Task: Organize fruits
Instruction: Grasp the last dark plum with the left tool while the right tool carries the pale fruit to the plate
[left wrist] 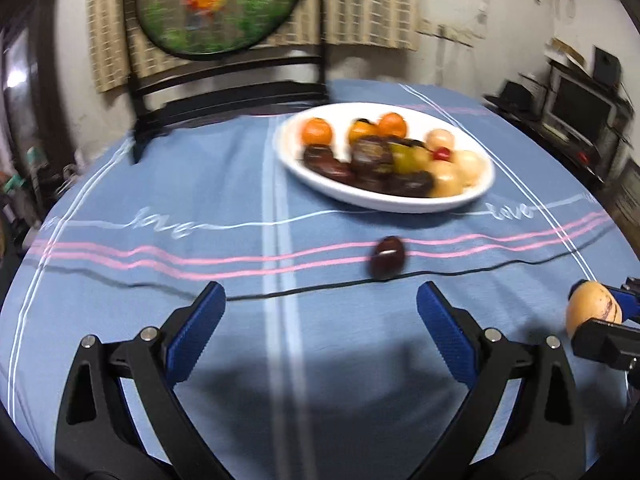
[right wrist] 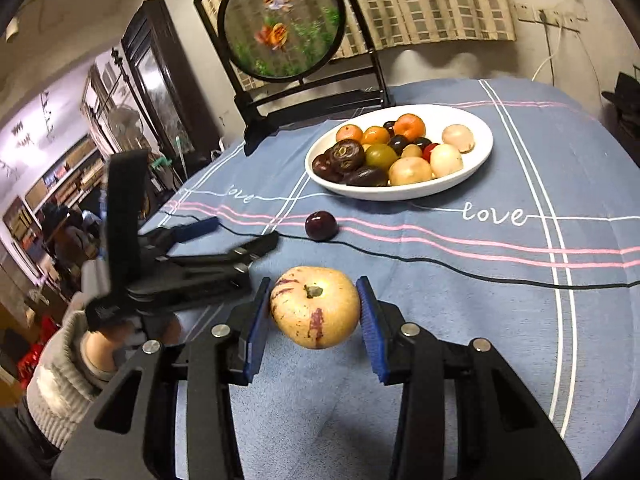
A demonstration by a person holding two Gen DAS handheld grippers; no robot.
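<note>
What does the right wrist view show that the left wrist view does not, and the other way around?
Only the right wrist view shows the pale yellow fruit from the front, with its stem and purple streaks, clamped between the right gripper pads, and the person's sleeve behind the left gripper. Only the left wrist view shows the left gripper's blue pads wide apart with nothing between them. Both show the white plate of mixed fruit, the dark plum alone on the blue tablecloth, and the black cable.

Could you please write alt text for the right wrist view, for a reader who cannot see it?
The right hand-held gripper holds a yellow fruit with purple streaks above a blue tablecloth. Beyond it, a dark plum lies by a black cable, before a white plate of fruit. The left hand-held gripper is open.
</note>
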